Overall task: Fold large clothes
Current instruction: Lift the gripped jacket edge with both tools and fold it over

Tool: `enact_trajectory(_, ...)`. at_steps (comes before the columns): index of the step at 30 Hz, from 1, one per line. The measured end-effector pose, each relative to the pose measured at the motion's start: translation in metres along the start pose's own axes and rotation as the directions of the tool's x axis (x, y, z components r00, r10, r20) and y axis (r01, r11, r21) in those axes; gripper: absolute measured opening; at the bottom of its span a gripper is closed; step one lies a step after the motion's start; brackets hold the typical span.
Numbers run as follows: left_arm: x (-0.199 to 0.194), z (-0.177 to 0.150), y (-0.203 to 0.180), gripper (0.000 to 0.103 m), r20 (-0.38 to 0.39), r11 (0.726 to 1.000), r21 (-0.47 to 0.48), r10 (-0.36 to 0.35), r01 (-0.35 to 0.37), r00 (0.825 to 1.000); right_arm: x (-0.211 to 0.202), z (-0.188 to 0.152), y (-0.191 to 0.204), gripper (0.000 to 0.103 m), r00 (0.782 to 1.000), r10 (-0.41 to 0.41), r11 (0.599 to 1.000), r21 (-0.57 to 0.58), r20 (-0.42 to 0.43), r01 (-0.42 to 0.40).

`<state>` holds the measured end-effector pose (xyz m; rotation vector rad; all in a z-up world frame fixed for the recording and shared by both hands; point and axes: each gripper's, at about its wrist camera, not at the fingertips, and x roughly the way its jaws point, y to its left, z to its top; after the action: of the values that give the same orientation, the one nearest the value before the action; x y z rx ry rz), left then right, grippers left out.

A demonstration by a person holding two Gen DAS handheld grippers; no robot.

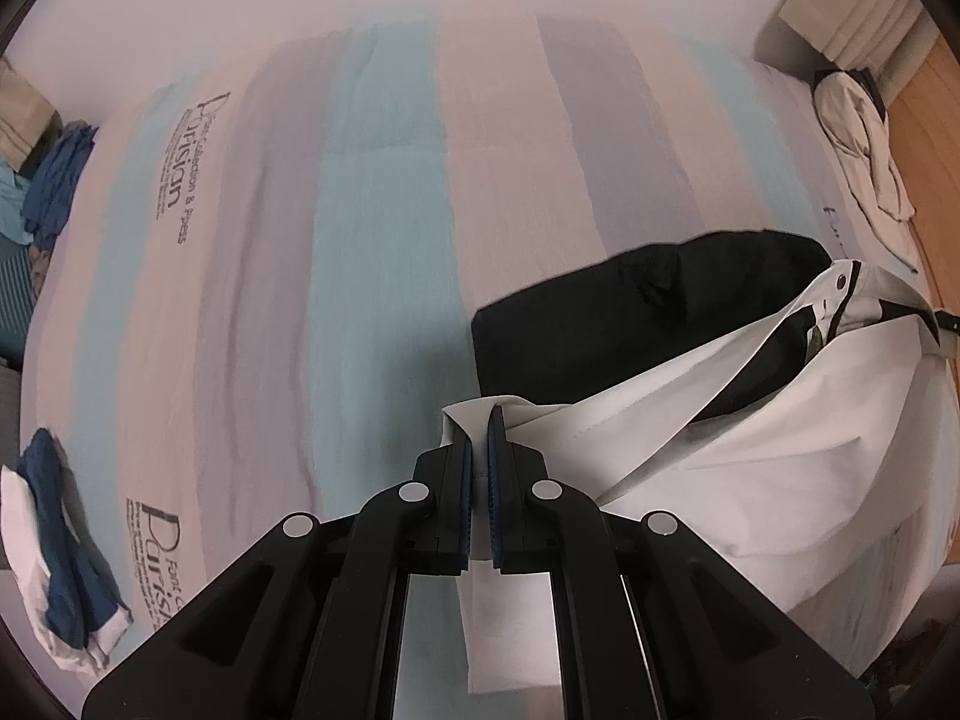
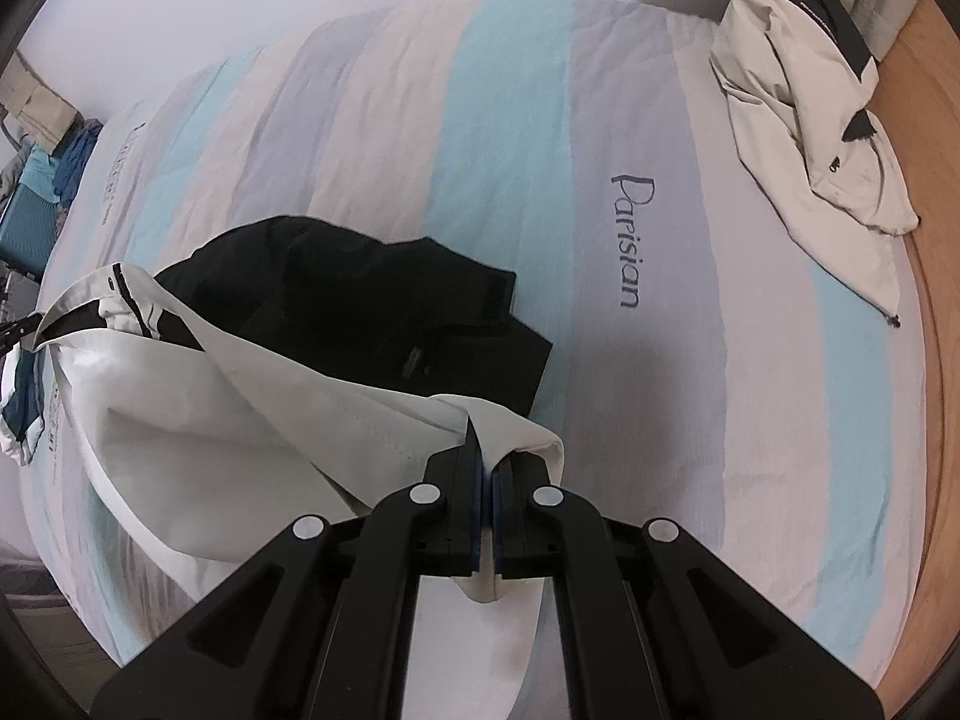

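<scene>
Both grippers are clamped on a white-and-black jacket (image 1: 690, 420) on the bed (image 1: 384, 192): left gripper (image 1: 478, 438) and right gripper (image 2: 487, 450) each pinch a white edge (cloth sagging between them), black part farther ahead.

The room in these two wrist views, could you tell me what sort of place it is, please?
Most likely a bedroom: a bed with a striped bedspread printed "Parisian", a cream jacket lying on it, curtains behind, and a heap of blue clothes beside it.
</scene>
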<state>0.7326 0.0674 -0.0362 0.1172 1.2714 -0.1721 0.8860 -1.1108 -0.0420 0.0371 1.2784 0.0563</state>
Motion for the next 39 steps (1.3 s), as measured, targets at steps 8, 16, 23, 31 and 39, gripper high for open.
enact_trajectory(8,0.026,0.029,0.002,0.003,0.008,1.0,0.019,0.012,-0.012,1.0,0.023,0.029,-0.003,0.001,1.0,-0.012,1.0,-0.017,0.005,0.012)
enact_trajectory(16,0.055,0.046,0.005,0.003,-0.006,0.999,0.04,0.02,-0.02,1.0,0.054,0.046,-0.007,0.001,1.0,-0.014,1.0,-0.021,-0.021,0.013)
enact_trajectory(23,0.086,0.058,0.008,0.003,0.0,0.999,0.039,0.015,-0.015,1.0,0.091,0.056,-0.008,0.001,0.999,-0.022,0.999,-0.044,-0.037,0.02)
enact_trajectory(31,0.135,0.067,0.012,0.003,-0.008,0.998,0.062,0.023,-0.022,1.0,0.141,0.064,-0.006,0.001,0.998,-0.022,0.994,-0.107,-0.058,0.015)
enact_trajectory(39,0.174,0.068,0.011,0.003,-0.01,0.997,0.071,0.018,-0.017,1.0,0.176,0.065,-0.001,0.001,0.997,-0.017,0.988,-0.152,-0.072,0.006)
